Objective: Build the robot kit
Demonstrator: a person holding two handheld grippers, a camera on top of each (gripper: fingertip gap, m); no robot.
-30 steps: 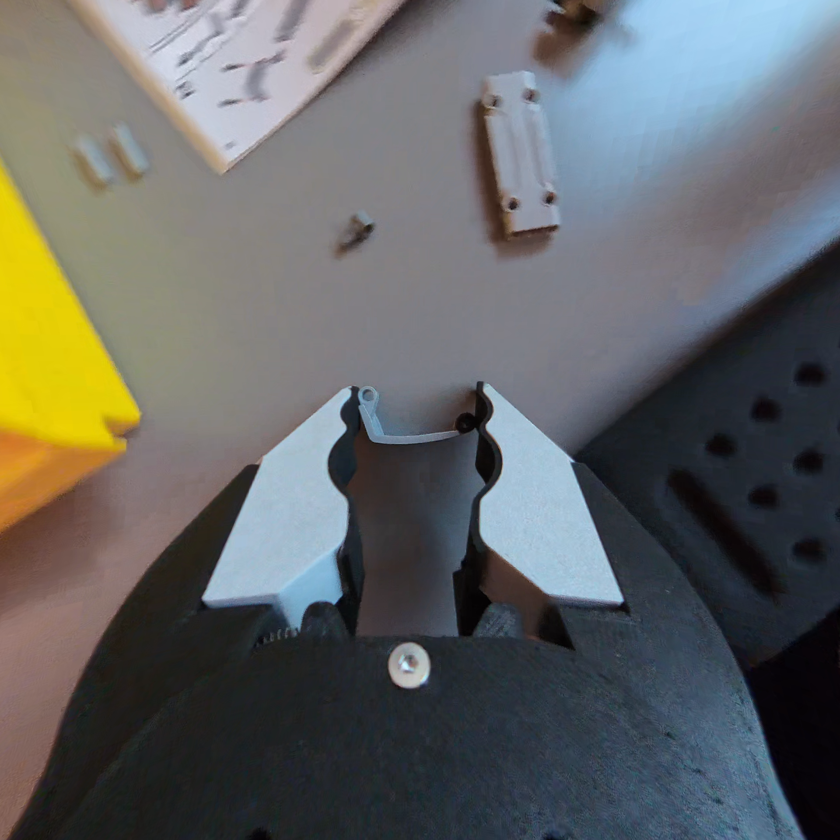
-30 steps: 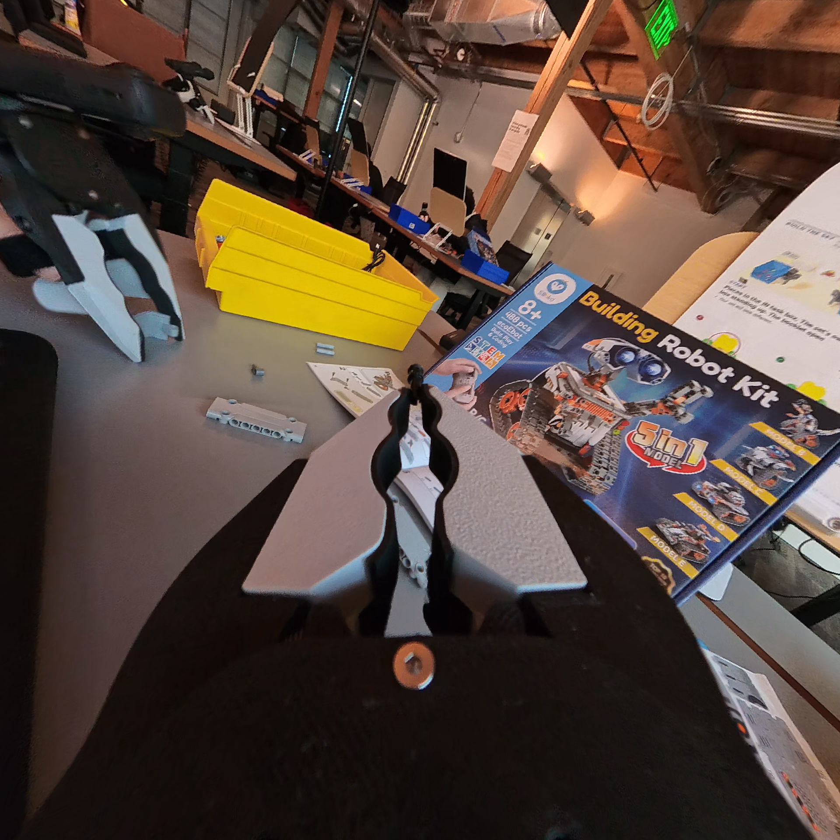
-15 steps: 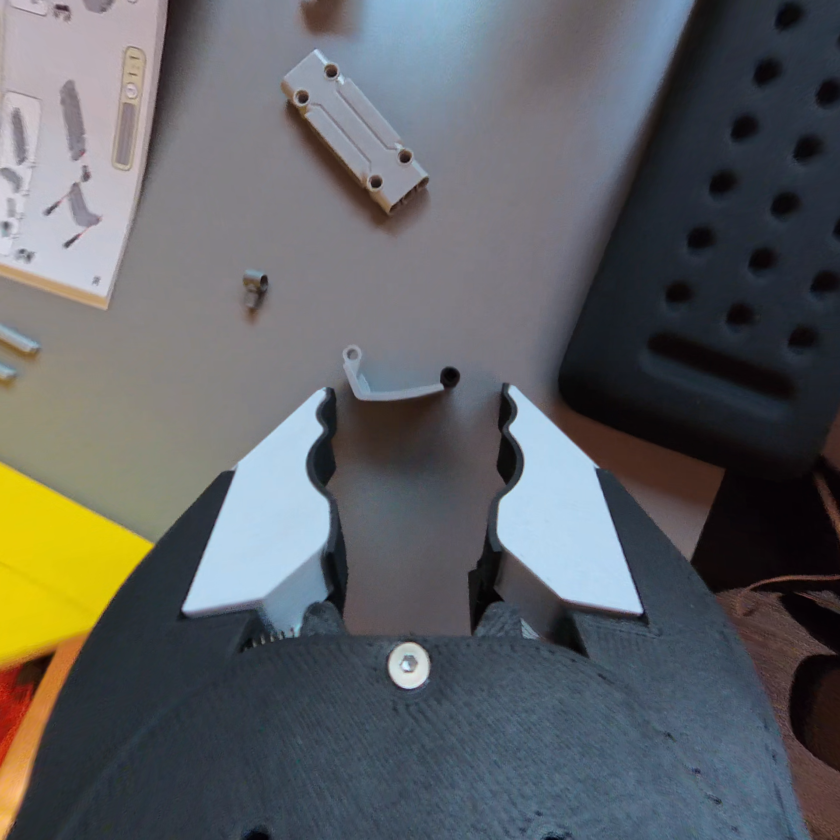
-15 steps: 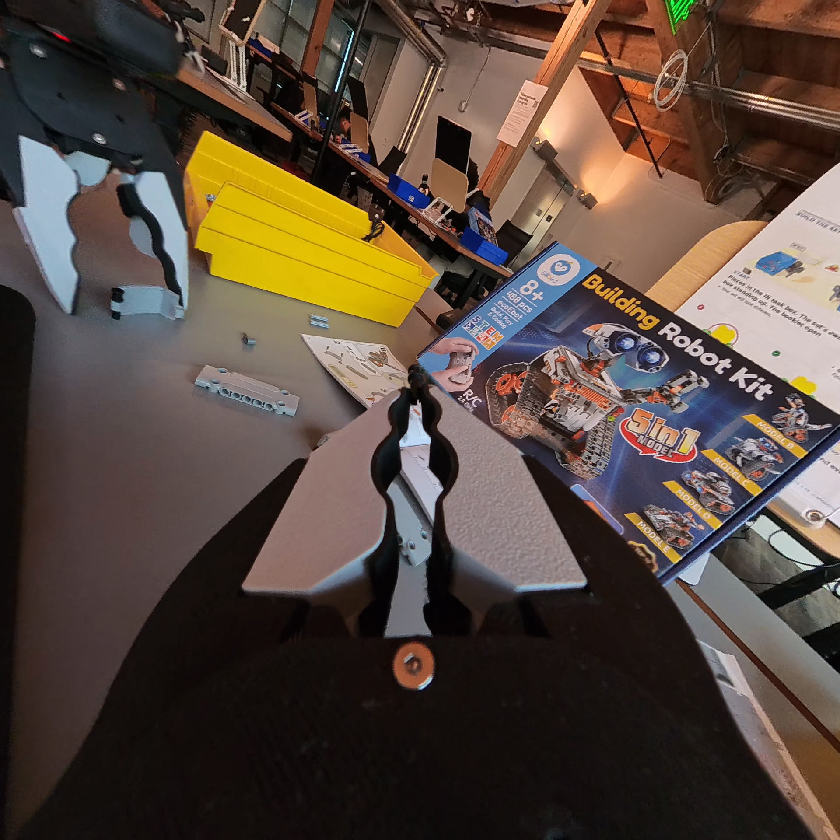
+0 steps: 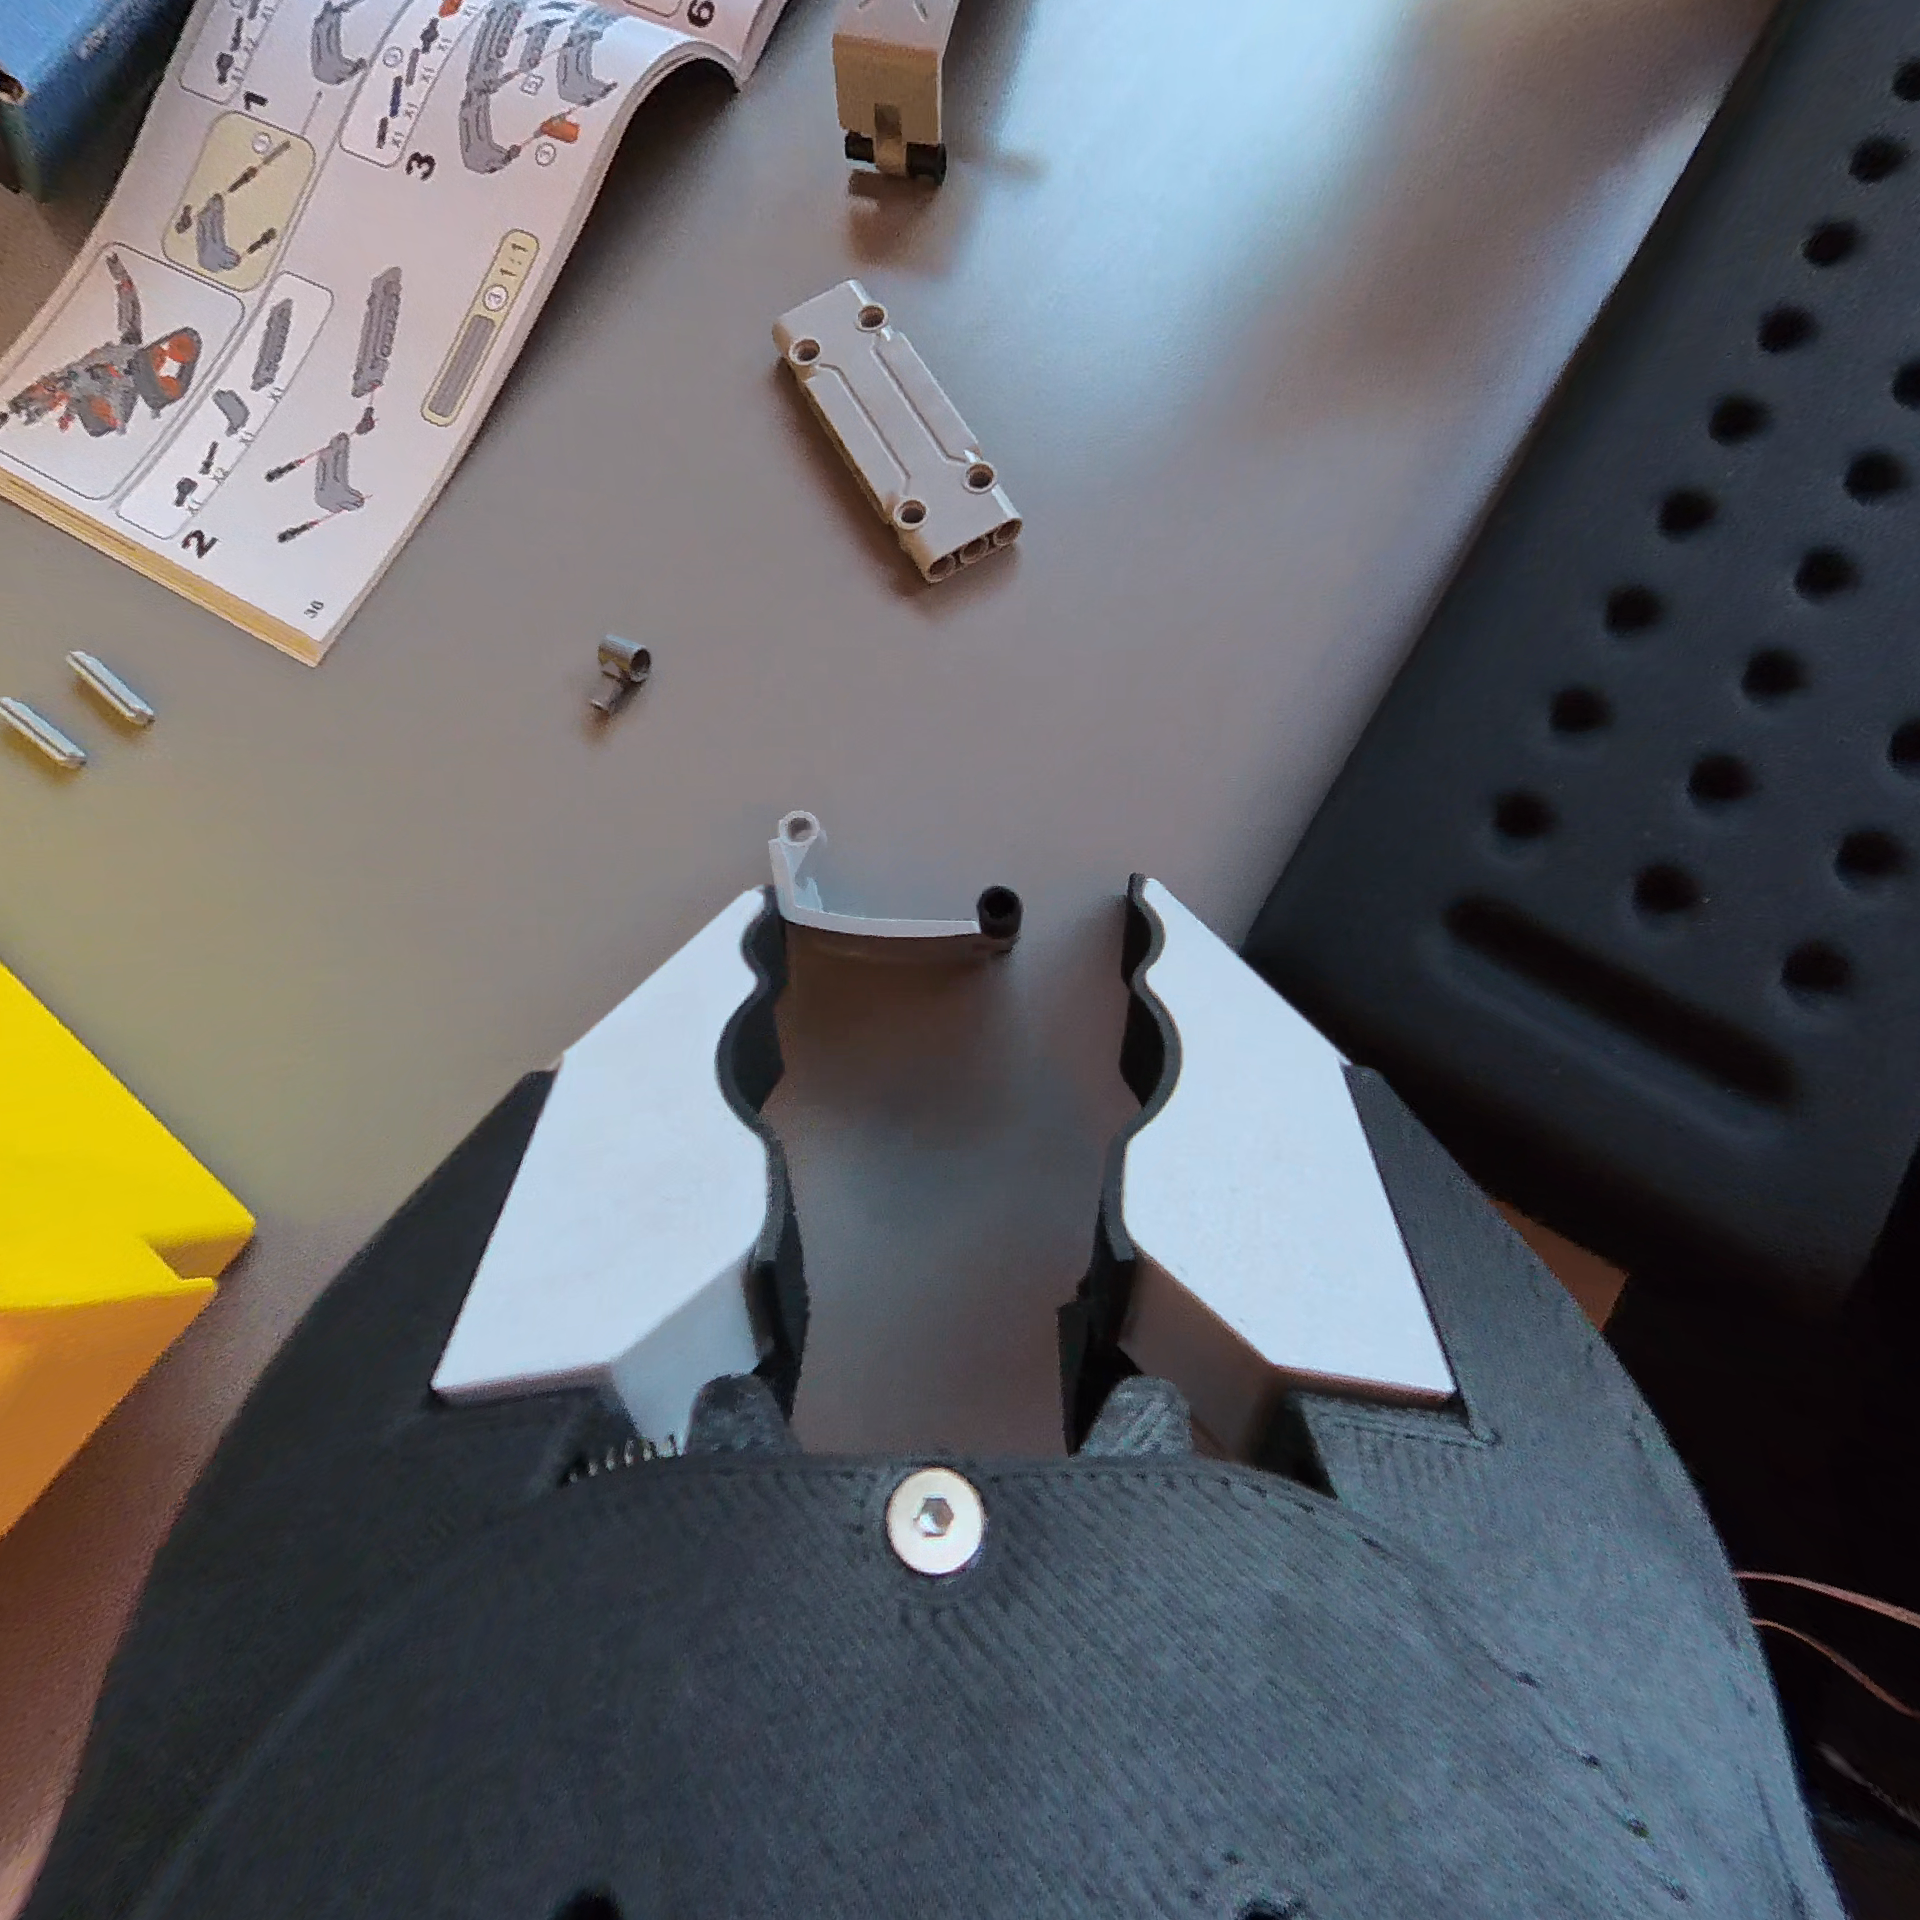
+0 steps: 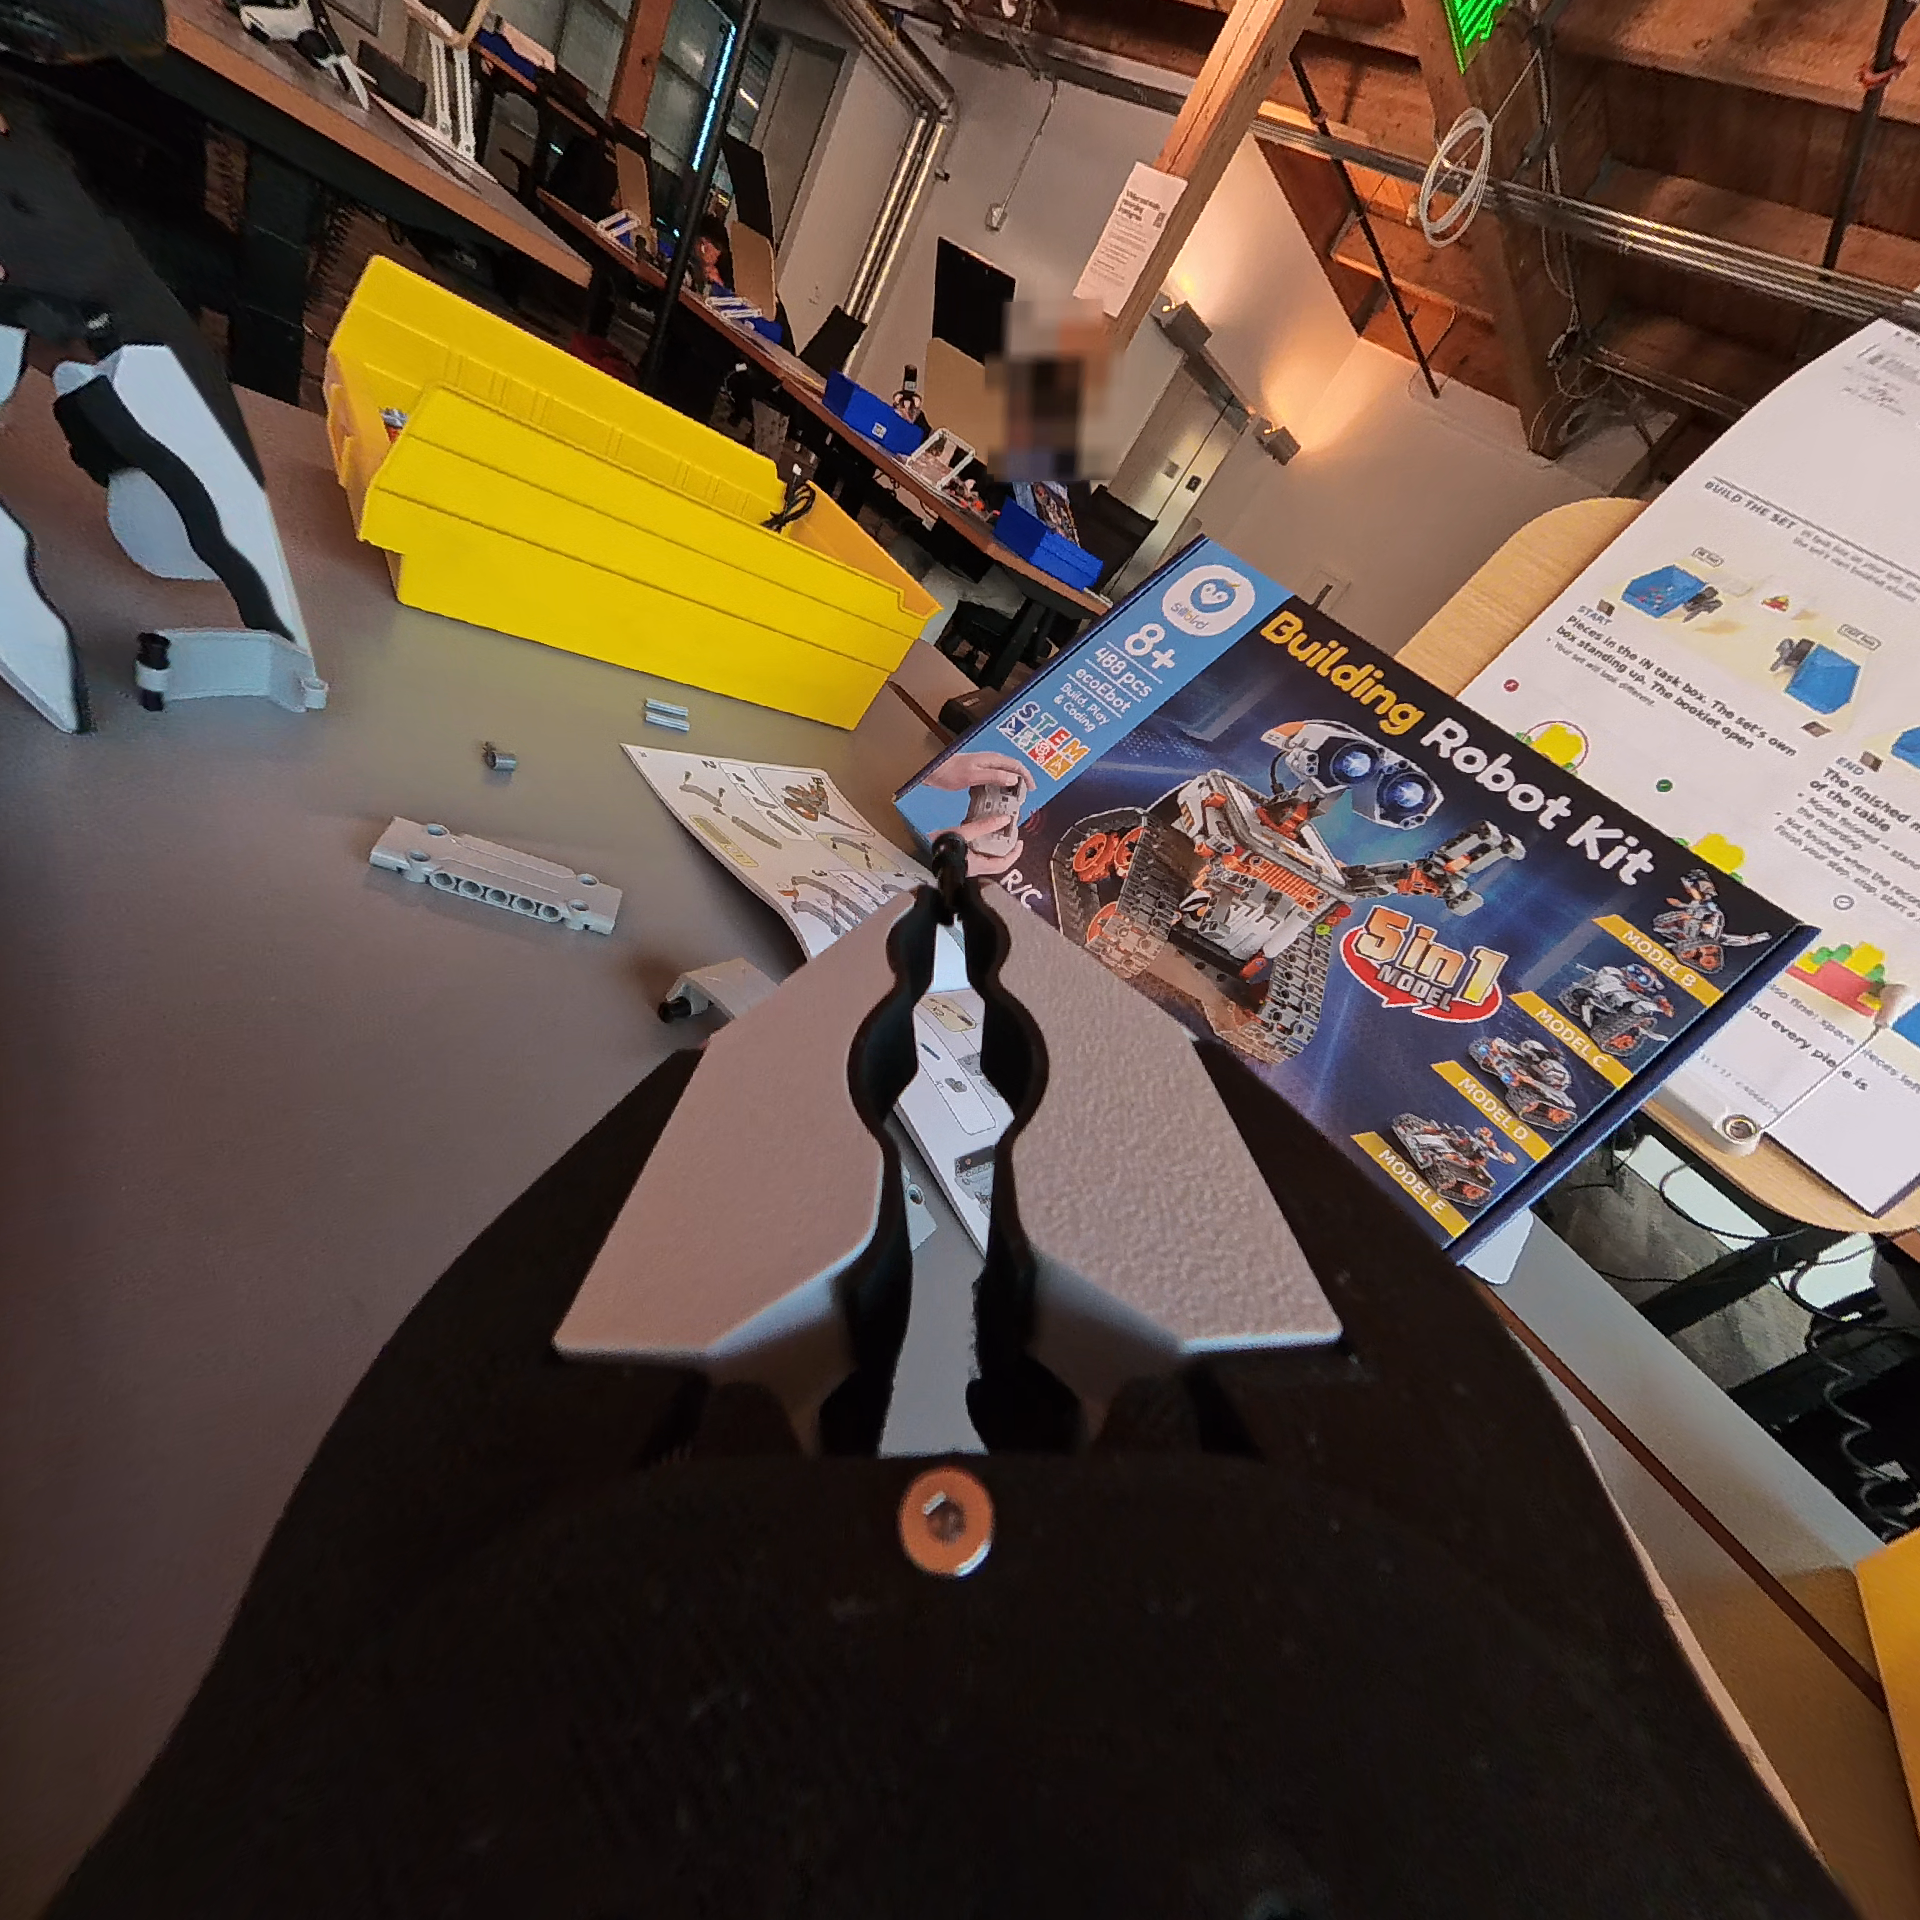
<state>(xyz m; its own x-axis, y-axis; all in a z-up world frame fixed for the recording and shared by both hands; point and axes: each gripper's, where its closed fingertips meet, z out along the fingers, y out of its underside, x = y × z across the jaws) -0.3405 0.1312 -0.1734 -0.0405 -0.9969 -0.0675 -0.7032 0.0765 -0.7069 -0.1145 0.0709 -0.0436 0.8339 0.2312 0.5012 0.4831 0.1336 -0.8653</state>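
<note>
A: While the left gripper [image 5: 951, 889] gapes wide, what sits at its tips?
B: A curved grey piece [image 5: 883, 920], on the table [image 5: 416, 883]. The right gripper [image 6: 948, 888] pinches a small black pin [image 6: 945, 857].

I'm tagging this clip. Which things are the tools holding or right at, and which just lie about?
At the tools: left tool, open, tips either side of the curved grey panel; right tool, shut on a small black pin.

Lying about: flat grey plate, small grey connector, two grey rods, booklet, yellow bins, kit box.
</note>
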